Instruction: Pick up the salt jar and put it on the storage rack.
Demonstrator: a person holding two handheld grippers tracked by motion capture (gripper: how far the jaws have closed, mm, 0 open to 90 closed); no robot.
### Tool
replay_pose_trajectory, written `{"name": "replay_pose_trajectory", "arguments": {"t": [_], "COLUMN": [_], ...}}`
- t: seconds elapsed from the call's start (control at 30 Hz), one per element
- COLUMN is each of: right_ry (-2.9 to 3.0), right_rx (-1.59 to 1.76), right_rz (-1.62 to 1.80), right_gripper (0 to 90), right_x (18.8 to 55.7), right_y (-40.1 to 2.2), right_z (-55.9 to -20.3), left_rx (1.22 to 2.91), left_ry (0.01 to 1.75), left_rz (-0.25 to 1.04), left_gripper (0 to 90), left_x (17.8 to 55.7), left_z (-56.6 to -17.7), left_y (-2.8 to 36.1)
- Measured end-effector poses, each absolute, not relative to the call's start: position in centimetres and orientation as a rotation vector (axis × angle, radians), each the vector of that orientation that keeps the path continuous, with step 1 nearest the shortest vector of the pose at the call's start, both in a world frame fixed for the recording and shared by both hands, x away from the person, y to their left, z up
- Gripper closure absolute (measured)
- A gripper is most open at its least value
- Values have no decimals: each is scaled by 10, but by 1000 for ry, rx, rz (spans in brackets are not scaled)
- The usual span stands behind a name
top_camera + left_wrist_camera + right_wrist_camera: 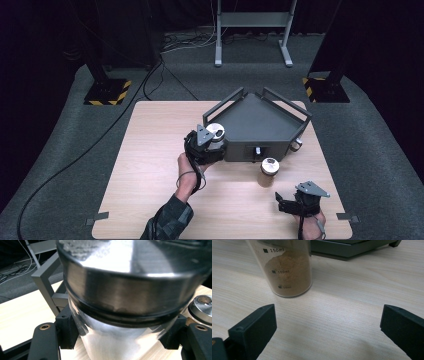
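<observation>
My left gripper is shut on a clear jar with a shiny metal lid and holds it upright at the near left corner of the grey tray. In the left gripper view the jar holds something white and sits between the two black jaws of the gripper. A second jar, with brown powder and a metal lid, stands on the table in front of the tray. My right gripper is open near the table's front right. Its view has the brown jar, marked in ml, ahead and left of the gripper.
The tray's raised rail stands just left of the held jar, and the brown jar's lid lies to its right. Beyond the wooden table are dark floor, cables and stand feet.
</observation>
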State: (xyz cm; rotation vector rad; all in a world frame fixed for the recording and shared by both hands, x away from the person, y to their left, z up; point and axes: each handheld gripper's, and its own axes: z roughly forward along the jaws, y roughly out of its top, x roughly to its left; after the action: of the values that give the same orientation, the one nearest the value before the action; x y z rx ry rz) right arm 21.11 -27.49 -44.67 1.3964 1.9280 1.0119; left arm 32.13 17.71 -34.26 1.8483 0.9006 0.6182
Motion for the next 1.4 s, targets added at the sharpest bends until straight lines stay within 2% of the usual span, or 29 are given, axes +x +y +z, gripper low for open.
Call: {"name": "replay_pose_trajectory", "arguments": {"t": [1.4], "right_ry": [1930], "right_rx": [1398], "right_rz": [1010], "right_gripper": [0], "right_x": [211], "right_y": [-275], "right_z": [-446], "left_rx": [1829], "left_ry": [888], "left_rz": [599], "left_gripper": [311], "left_x": [351], "left_z": [-324], "left_y": [157]}}
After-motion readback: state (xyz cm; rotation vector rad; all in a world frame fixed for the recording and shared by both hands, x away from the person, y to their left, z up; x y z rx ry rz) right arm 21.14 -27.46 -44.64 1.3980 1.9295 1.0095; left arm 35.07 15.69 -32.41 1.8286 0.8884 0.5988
